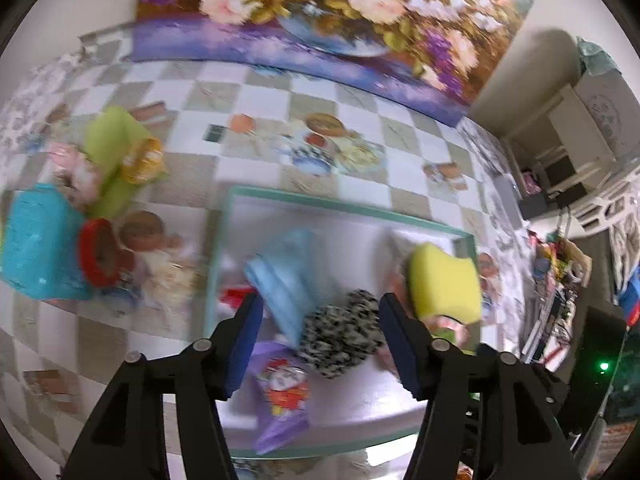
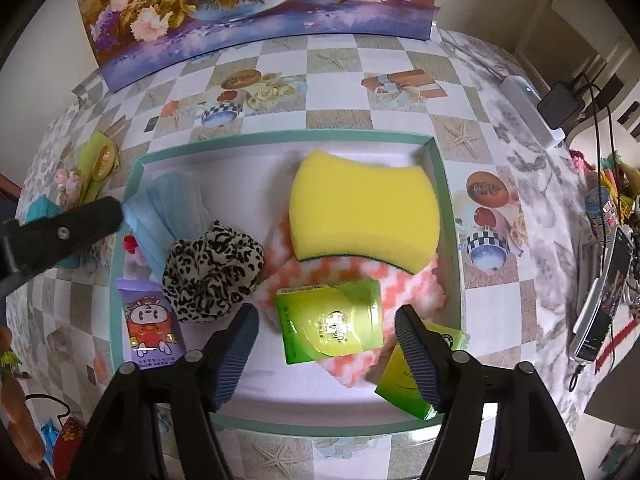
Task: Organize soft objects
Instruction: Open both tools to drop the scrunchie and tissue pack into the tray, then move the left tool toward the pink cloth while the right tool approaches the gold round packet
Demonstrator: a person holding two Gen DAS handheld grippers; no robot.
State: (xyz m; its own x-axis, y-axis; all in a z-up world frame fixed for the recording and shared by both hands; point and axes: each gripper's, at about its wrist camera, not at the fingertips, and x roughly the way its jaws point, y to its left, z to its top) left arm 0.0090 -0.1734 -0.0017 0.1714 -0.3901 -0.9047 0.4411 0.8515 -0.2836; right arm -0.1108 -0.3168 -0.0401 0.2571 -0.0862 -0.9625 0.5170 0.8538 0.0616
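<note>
A teal-rimmed white tray (image 2: 138, 168) holds a yellow sponge (image 2: 364, 208), an orange-and-white cloth (image 2: 408, 280), a green tissue pack (image 2: 332, 326), a leopard scrunchie (image 2: 214, 272), blue face masks (image 2: 168, 208) and a purple wipes pack (image 2: 150, 328). My right gripper (image 2: 326, 354) is open above the green pack, holding nothing. A second green pack (image 2: 400, 380) lies at the tray's right front. My left gripper (image 1: 320, 344) is open above the scrunchie (image 1: 340, 336) and masks (image 1: 284, 280); its finger (image 2: 76, 224) shows in the right wrist view.
Left of the tray lie a green cloth with a yellow ring (image 1: 120, 156), a teal cloth (image 1: 36, 248) and a red ring (image 1: 98, 252). A flower painting (image 2: 248, 4) stands at the table's back. A white device (image 2: 532, 108) and clutter sit at the right edge.
</note>
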